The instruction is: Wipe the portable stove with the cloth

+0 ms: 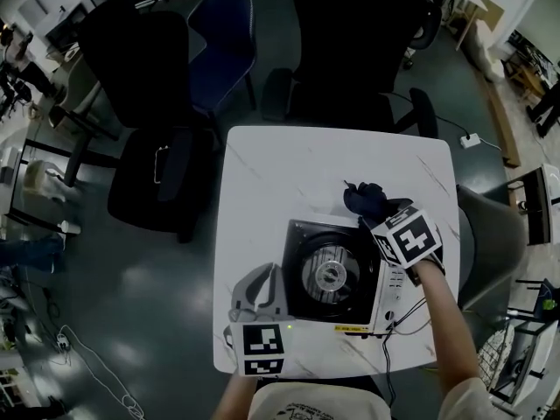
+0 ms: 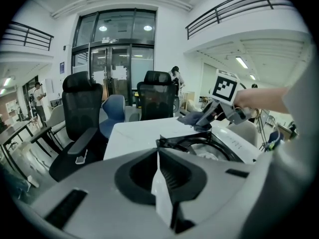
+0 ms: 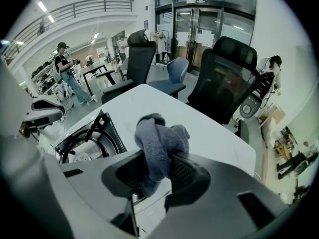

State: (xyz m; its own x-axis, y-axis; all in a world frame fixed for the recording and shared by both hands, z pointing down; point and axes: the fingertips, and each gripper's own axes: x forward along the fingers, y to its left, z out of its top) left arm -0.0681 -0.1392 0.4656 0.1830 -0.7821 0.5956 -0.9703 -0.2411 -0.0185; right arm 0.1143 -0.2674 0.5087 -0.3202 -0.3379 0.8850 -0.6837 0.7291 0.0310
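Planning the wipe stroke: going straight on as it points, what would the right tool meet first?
Probably the bare table past the stove, its gripped cloth touching first; height is unclear.

The right hand-held gripper covers the portable stove's far right corner, and probably part of the cloth.
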